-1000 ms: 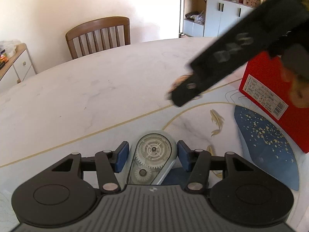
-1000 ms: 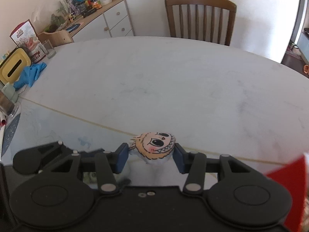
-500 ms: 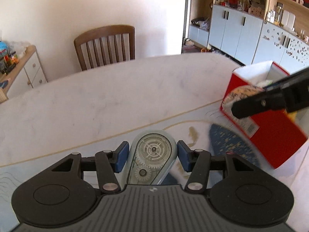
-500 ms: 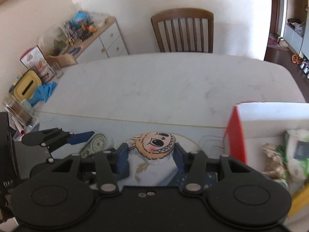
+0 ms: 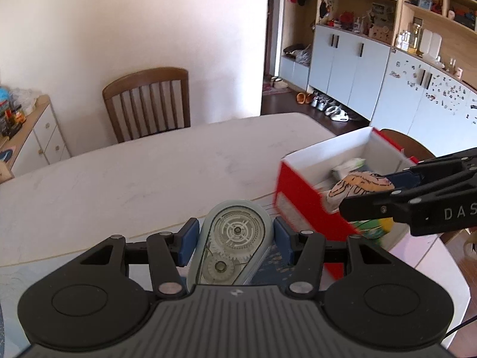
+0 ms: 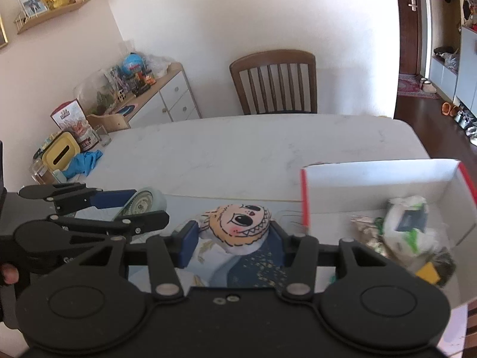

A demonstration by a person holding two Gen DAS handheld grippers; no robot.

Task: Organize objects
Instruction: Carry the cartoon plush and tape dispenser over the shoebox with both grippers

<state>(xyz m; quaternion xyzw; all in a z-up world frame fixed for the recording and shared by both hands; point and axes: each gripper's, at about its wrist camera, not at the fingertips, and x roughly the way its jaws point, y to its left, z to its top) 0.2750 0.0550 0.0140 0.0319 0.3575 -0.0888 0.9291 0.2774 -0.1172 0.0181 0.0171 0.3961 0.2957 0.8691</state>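
Note:
My left gripper is shut on a pale blue correction tape dispenser with clear gears, held above the table; it also shows in the right wrist view. My right gripper is shut on a small cartoon-face plush charm, orange-haired with toothy grin. In the left wrist view the charm hangs over the near edge of the open red box. The box has white inner walls and holds several packets and wrappers.
A white marble table with a blue patterned mat below the grippers. A wooden chair stands at the far side. A sideboard with clutter, a yellow tissue box and a blue cloth lie left.
Both grippers have risen and swung right toward the red box. The right gripper with the charm now reaches the box's near edge; the box interior has come into view.

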